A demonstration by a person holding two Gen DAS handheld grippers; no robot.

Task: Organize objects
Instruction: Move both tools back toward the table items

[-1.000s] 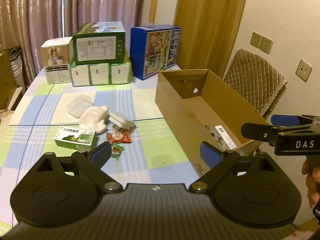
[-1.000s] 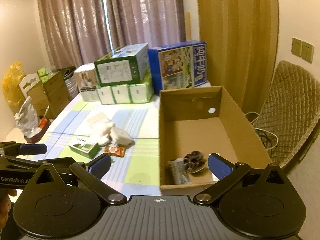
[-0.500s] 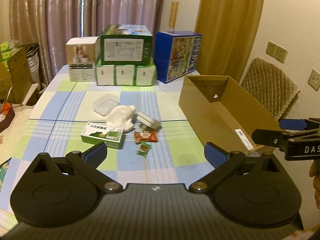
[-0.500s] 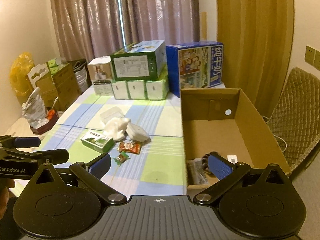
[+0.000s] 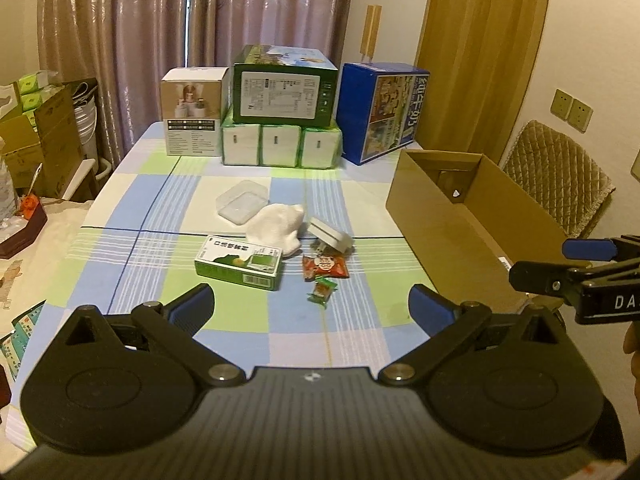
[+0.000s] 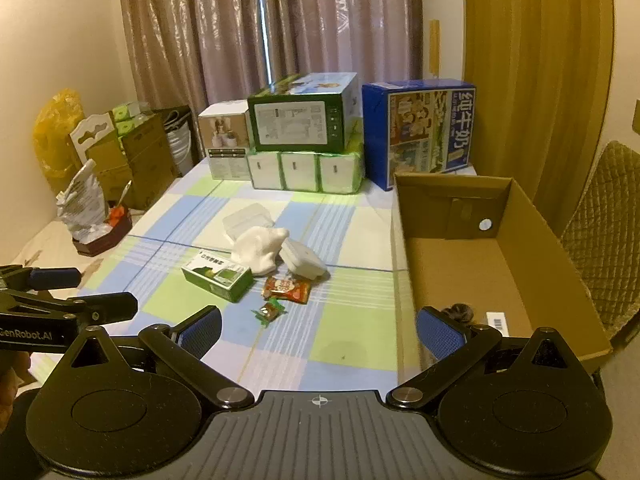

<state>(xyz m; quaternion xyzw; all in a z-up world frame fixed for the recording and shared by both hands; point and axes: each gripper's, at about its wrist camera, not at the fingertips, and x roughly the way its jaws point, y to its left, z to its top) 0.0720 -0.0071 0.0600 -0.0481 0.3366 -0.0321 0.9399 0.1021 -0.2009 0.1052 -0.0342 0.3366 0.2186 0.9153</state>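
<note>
Loose items lie mid-table: a small green box [image 5: 239, 262], a white cloth [image 5: 279, 227], a clear plastic lid [image 5: 241, 202], a white case [image 5: 330, 236], a red snack packet [image 5: 325, 267] and a green candy [image 5: 322, 289]. An open cardboard box [image 6: 492, 264] stands at the table's right edge, with a dark round object [image 6: 459, 312] and a barcode label inside. My left gripper [image 5: 311, 307] is open and empty, held back from the green candy. My right gripper [image 6: 318, 330] is open and empty, near the box's front left corner.
Stacked cartons line the far edge: a white one [image 5: 194, 110], a green one [image 5: 283, 86] on tissue packs, a blue one [image 5: 380, 110]. A quilted chair [image 5: 556, 176] stands right of the cardboard box. Cartons and bags crowd the floor at left.
Both grippers swung left, away from the cardboard box and toward the loose items on the table. Both stayed open and empty.
</note>
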